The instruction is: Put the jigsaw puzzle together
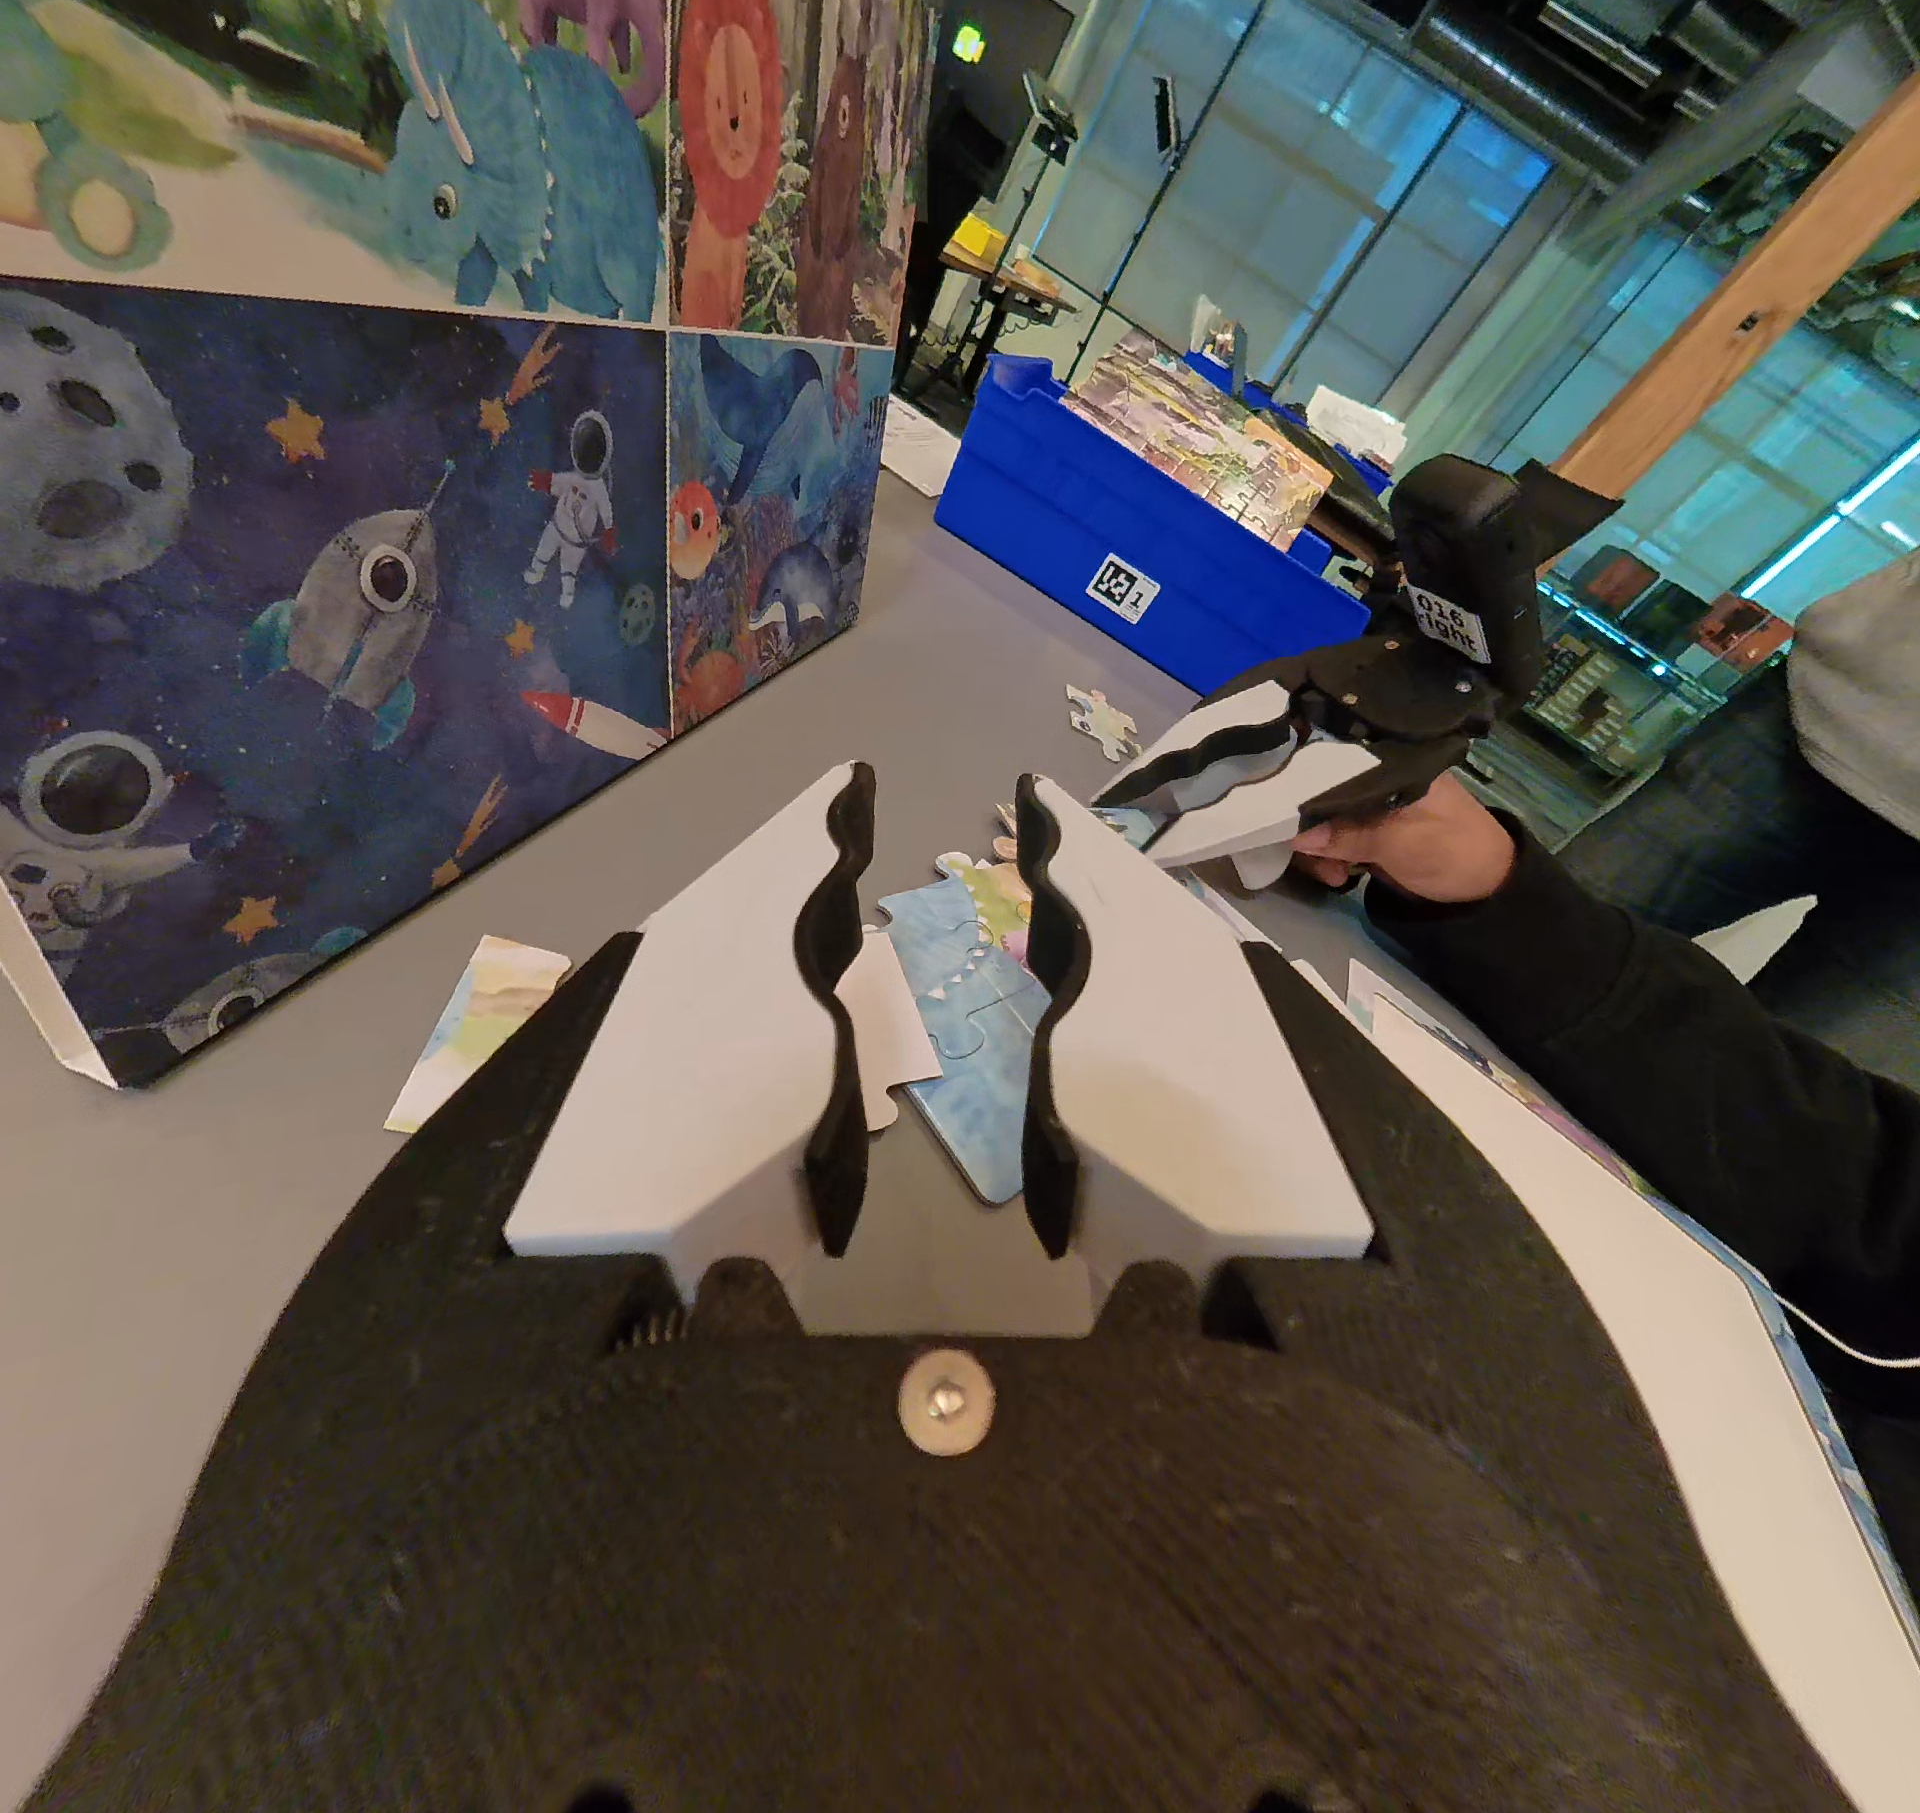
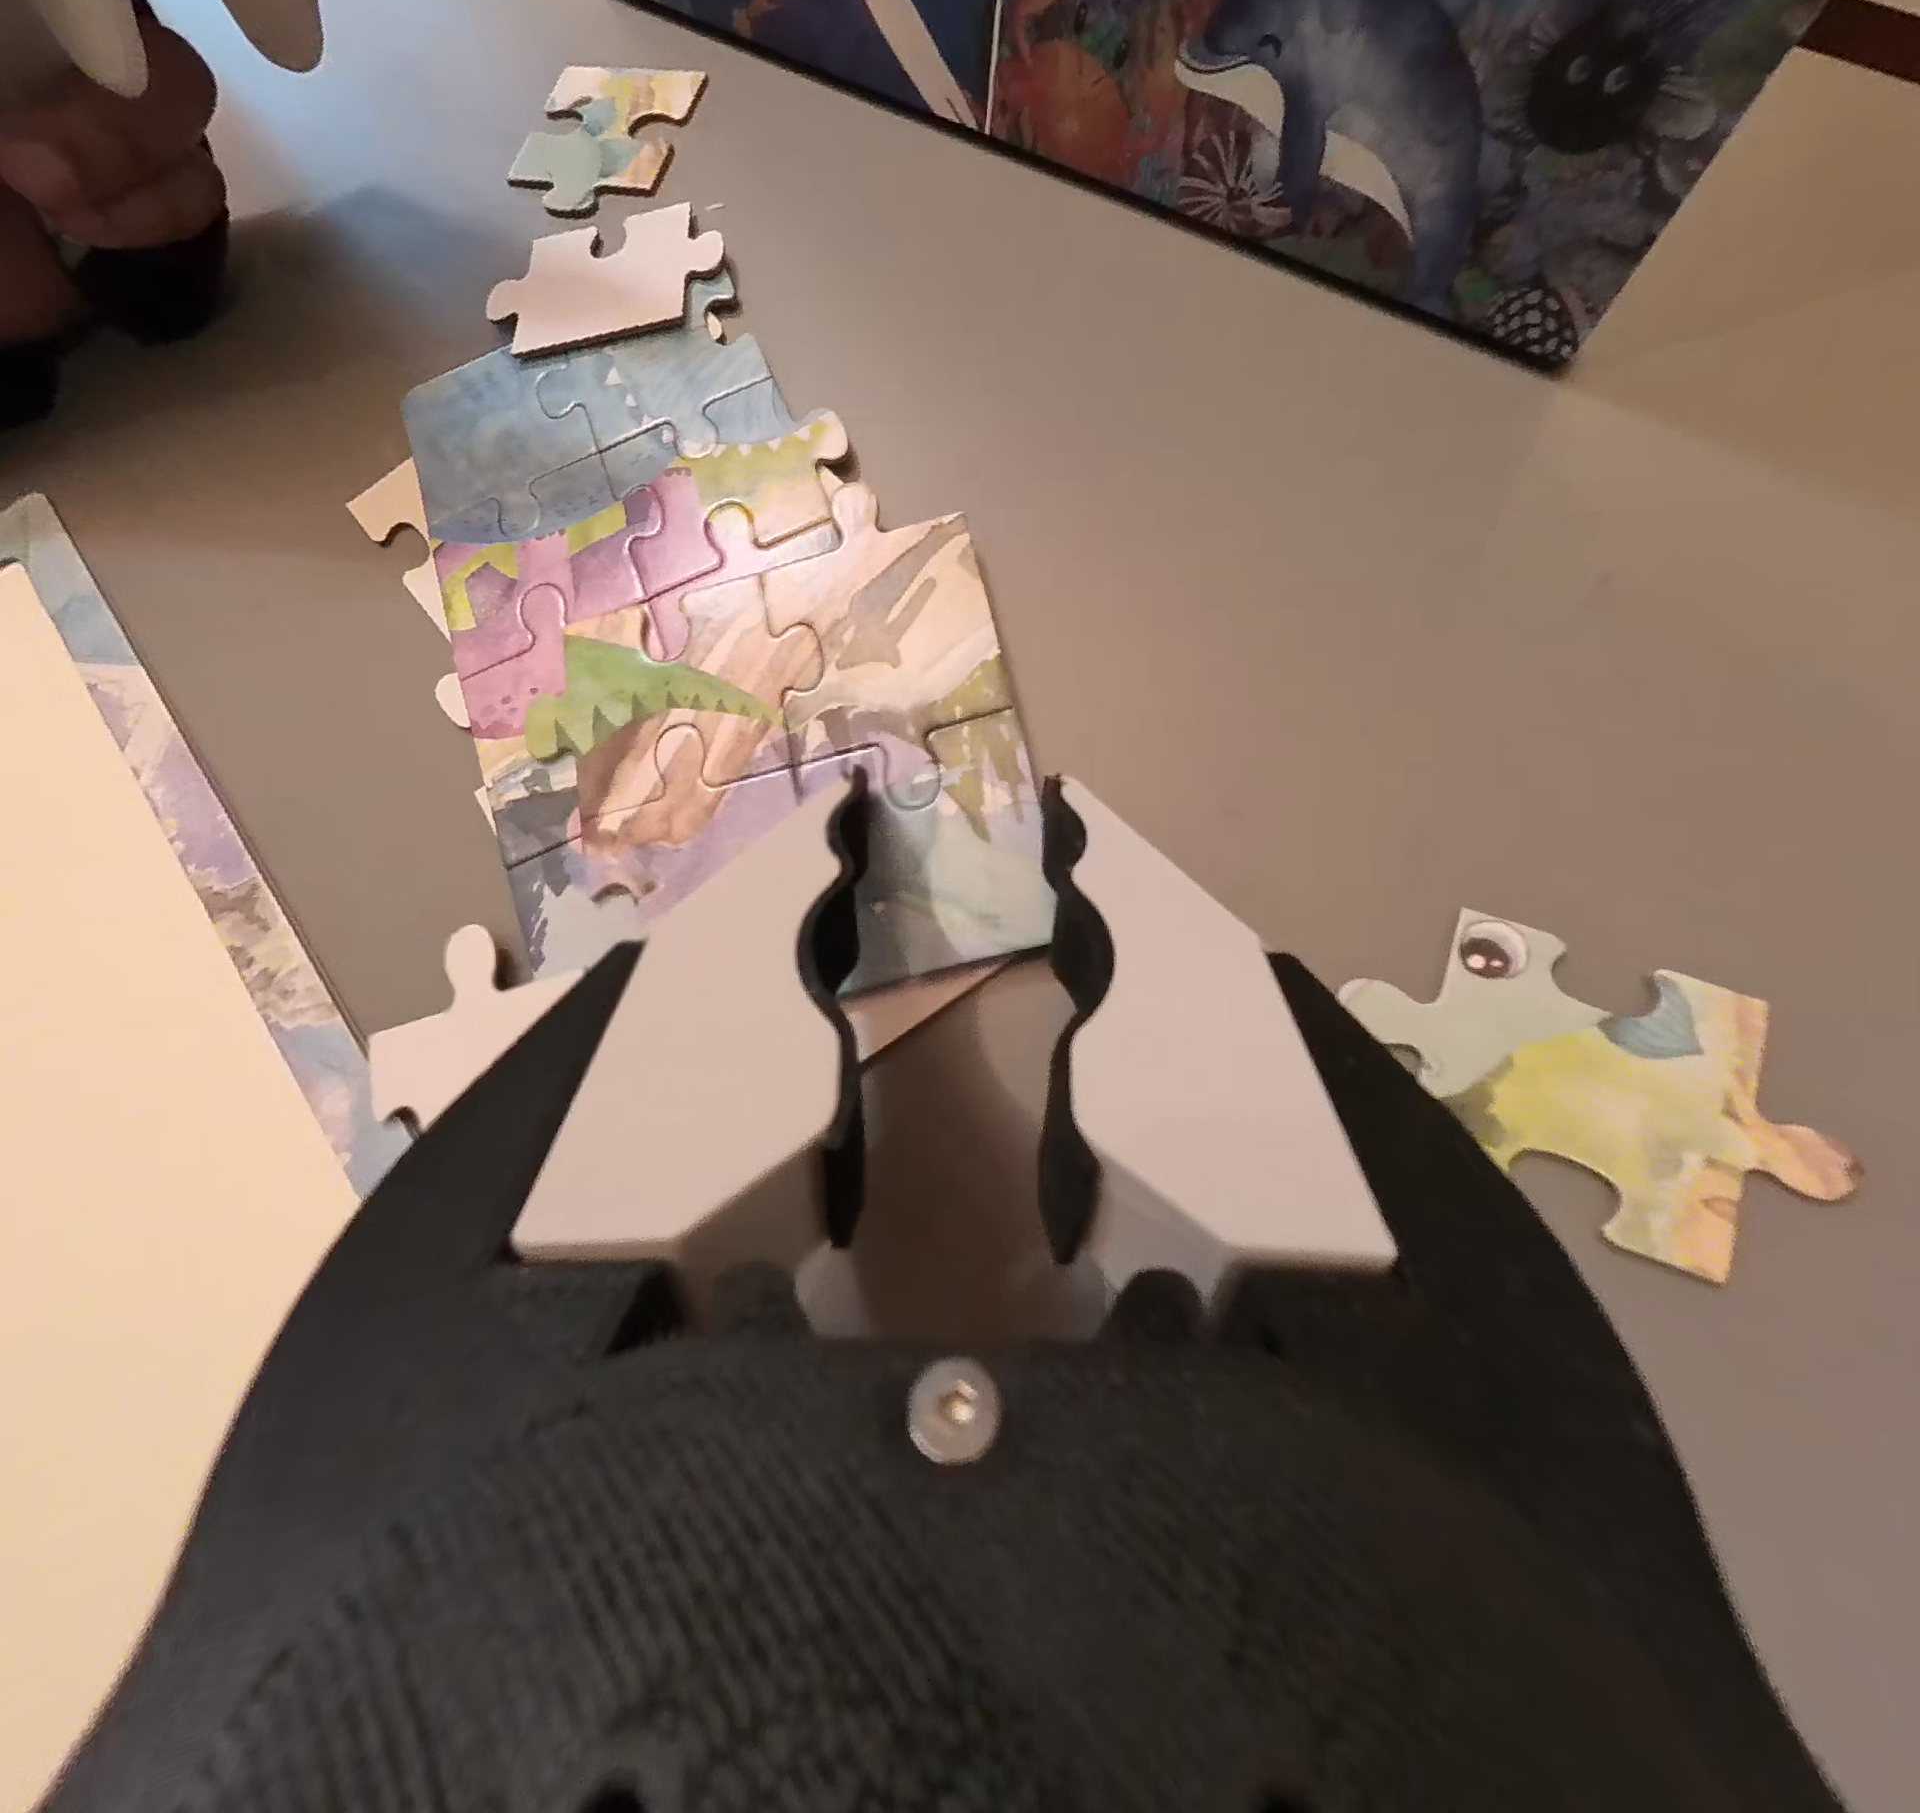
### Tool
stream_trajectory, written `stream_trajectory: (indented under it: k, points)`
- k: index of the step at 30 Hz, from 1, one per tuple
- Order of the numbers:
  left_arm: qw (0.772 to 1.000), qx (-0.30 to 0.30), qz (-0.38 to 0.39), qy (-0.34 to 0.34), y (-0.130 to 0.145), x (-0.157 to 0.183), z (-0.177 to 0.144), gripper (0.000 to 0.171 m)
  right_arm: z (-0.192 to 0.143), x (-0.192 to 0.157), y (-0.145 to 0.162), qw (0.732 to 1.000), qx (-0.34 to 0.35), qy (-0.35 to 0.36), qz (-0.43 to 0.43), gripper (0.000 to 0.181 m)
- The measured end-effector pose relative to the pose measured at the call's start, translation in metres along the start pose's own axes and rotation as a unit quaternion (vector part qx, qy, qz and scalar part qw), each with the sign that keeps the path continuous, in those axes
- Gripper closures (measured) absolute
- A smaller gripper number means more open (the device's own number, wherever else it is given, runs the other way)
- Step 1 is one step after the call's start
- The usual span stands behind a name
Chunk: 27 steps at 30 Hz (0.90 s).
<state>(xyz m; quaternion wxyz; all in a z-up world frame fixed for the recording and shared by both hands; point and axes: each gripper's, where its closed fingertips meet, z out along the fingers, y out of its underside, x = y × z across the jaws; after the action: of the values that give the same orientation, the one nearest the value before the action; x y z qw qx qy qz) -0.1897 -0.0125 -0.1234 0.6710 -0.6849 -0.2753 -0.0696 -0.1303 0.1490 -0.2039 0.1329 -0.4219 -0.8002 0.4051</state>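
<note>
from the left wrist view, the left gripper (image 1: 943, 795) hangs released over the smooth grey desk (image 1: 260, 1192), its white wedge fingers lined with wavy black rubber and nothing between them. under the gap lies the joined patch of pastel cardboard jigsaw pieces (image 1: 971, 984), flat on the desk, with a white face-down piece (image 1: 883, 1020) touching its edge. a big glossy cardboard box printed with space and animal scenes (image 1: 416, 475) stands upright to the left. farther off sits a blue plastic bin (image 1: 1122, 537). the right gripper (image 1: 1117, 797) shows at right, held in a hand (image 1: 1403, 844) in a black sleeve.

from the right wrist view, the right gripper (image 2: 956, 787) is released too, tips over the near edge of the joined patch (image 2: 717, 641). a loose knobbed piece with a cartoon eye (image 2: 1590, 1088) lies just right of it, apart from the patch. a white face-down piece (image 2: 613, 283) rests at the far end, overlapping the patch's edge.
</note>
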Motion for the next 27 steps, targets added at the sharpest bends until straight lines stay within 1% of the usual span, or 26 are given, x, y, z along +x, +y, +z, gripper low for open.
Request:
stream_trajectory:
  k: [1,2,19,26,27]
  points:
    - [1.000,0.000,-0.001,0.000,0.000,0.000,0.000,0.148,-0.001,0.001,0.000,1.000,0.002,0.002,0.002,0.153]
    - [1.000,0.000,-0.001,0.001,0.000,0.000,0.000,0.148,-0.001,0.002,0.000,1.000,0.003,0.002,0.004,0.162]
    - [1.000,0.000,-0.008,0.004,0.000,-0.001,0.000,0.147,-0.003,0.002,-0.001,1.000,0.005,0.008,-0.009,0.163]
    - [1.000,0.000,-0.010,0.005,0.000,-0.001,0.000,0.147,-0.009,0.002,-0.009,0.999,0.025,0.016,-0.020,0.164]
    - [1.000,0.000,-0.010,0.005,0.000,-0.001,0.000,0.147,-0.010,0.001,-0.010,0.999,0.030,0.014,-0.021,0.167]
